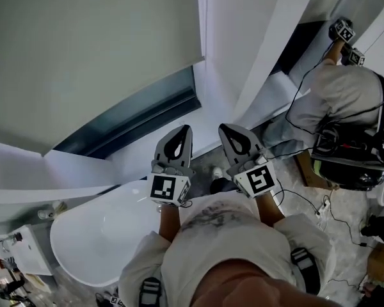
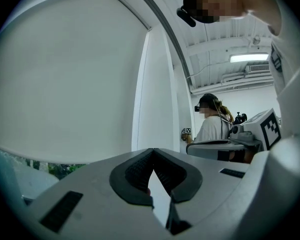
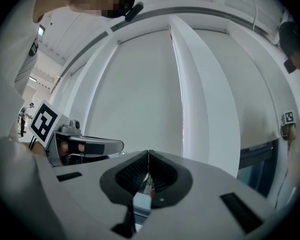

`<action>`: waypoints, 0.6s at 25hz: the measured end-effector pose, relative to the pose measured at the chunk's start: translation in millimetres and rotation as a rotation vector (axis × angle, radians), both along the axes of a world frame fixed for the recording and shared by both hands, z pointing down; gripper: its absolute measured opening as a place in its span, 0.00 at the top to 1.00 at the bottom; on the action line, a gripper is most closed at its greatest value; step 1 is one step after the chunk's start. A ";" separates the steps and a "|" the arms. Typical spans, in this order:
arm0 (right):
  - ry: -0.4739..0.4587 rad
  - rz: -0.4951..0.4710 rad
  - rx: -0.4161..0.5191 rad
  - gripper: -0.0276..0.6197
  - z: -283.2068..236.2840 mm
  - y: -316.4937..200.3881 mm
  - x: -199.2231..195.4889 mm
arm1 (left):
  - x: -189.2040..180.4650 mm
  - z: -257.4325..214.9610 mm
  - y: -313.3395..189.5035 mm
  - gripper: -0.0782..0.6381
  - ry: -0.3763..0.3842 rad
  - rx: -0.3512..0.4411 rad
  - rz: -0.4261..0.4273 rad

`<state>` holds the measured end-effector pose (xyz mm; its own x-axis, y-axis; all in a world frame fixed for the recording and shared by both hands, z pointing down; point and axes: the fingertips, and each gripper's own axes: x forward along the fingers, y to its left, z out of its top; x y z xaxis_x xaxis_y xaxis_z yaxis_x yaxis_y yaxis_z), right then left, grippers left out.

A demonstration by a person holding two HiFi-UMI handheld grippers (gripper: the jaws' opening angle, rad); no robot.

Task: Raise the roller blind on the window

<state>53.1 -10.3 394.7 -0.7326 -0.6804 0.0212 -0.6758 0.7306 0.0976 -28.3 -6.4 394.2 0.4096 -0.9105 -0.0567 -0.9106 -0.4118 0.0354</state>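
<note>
left claw (image 1: pixel 183 130): jaws together, holds nothing
right claw (image 1: pixel 226 129): jaws together, holds nothing
roller blind (image 1: pixel 83 50): down over window, ahead of you
risk: your shut claws knock the thin cord (image 3: pixel 182 109) aside; open first

White wall (image 2: pixel 155 94) (ceiling strip light (image 2: pixel 249 58))

Roller blind (image 1: pixel 89 50) left of pillar (image 1: pixel 233 40); tub (image 1: pixel 83 238) below; second person (image 1: pixel 339 101) right.
</note>
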 end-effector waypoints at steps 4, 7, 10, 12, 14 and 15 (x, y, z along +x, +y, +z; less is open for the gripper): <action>-0.023 -0.016 0.021 0.86 -4.8 -19.8 -0.8 | 3.6 0.2 -19.8 0.88 -0.007 -0.004 -0.008; -0.016 -0.026 0.014 0.86 -2.8 -33.4 2.8 | 9.6 1.2 -34.7 0.88 -0.019 -0.007 -0.008; -0.016 -0.033 -0.003 0.86 -0.8 -45.7 7.2 | 16.0 1.8 -48.6 0.88 -0.040 -0.007 -0.001; -0.027 -0.038 0.003 0.86 -2.2 -52.0 9.1 | 20.2 1.5 -57.0 0.88 -0.048 -0.005 0.004; -0.040 -0.050 0.018 0.86 -5.1 -57.0 8.0 | 22.7 -0.4 -65.4 0.88 -0.045 -0.007 0.002; -0.045 -0.058 0.024 0.86 -6.2 -59.2 7.0 | 23.6 -1.5 -69.6 0.88 -0.043 -0.006 0.002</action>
<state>60.1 -69.5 388.5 -0.7704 -0.6369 -0.0286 -0.6367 0.7663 0.0861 -4.7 -76.0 392.7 0.4129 -0.9102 -0.0338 -0.9107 -0.4131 -0.0012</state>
